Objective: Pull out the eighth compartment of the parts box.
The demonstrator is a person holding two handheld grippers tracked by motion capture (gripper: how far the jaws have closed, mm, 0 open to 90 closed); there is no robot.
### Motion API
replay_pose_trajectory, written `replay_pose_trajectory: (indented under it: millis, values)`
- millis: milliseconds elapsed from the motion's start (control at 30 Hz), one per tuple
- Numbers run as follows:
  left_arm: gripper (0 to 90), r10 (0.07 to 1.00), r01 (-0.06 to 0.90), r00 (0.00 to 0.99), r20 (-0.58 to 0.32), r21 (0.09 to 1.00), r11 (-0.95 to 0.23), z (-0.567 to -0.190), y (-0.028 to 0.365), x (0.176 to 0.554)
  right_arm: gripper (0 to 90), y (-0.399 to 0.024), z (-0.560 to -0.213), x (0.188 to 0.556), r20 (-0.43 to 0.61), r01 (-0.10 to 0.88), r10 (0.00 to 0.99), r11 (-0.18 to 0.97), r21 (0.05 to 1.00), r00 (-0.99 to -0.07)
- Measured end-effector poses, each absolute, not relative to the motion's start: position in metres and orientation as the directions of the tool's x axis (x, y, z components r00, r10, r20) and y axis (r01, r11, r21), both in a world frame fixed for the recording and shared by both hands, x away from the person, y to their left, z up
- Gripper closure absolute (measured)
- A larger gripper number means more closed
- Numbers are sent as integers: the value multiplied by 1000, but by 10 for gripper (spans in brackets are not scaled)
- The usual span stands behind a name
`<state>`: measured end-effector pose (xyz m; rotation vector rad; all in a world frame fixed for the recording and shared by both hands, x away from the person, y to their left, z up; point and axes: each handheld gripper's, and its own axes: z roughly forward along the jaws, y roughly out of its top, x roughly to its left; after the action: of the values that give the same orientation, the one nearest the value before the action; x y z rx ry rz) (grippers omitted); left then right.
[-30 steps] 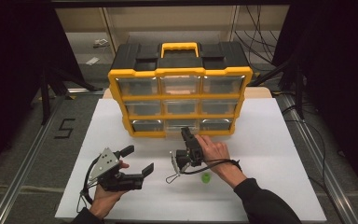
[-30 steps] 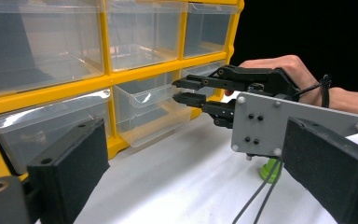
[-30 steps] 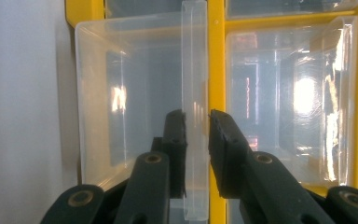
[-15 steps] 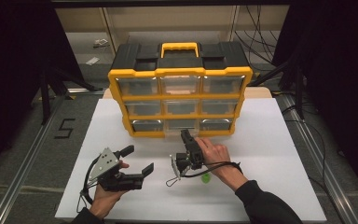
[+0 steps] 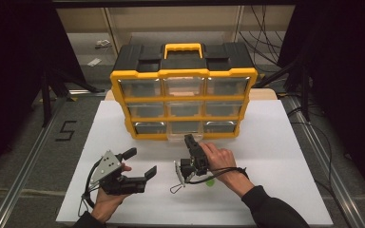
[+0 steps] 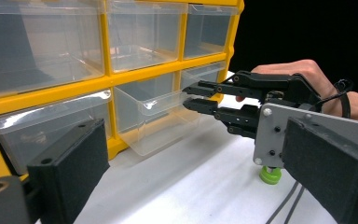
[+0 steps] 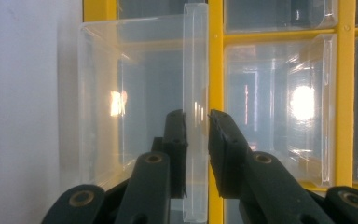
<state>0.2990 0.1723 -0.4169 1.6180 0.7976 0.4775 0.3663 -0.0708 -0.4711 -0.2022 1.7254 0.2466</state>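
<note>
A yellow and black drawer cabinet (image 5: 183,80) stands at the back of the white table top (image 5: 275,142). Its bottom middle clear drawer (image 5: 183,137) (image 6: 158,121) is pulled partway out. My right gripper (image 5: 188,139) (image 6: 186,95) (image 7: 196,116) is shut on that drawer's front handle lip (image 7: 196,70), one jaw on each side of the clear strip. My left gripper (image 5: 140,163) (image 6: 200,177) rests low at the front left with its jaws wide open and nothing between them. A small green piece (image 5: 210,181) (image 6: 270,175) lies on the table below the right hand.
The other clear drawers (image 6: 42,46) of the cabinet are pushed in. A cable loop (image 5: 177,187) trails from the right gripper onto the table. Metal rails (image 5: 24,175) run along both sides of the table, with dark floor beyond.
The right gripper has crept slightly toward the table's near edge. The left gripper has stayed where it was.
</note>
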Motion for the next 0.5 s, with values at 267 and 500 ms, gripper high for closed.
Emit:
replay_pose_trajectory:
  millis: [267,500]
  values:
    - [68,724,234,678,-125,971,-51,-417,173,299,782,-72,-472,360,-986,-280,5,959,52,-169]
    - [69,724,233,679,-123,971,-54,-417,172,299,782,-73,-472,356,-986,-289,-1,956,48,-167]
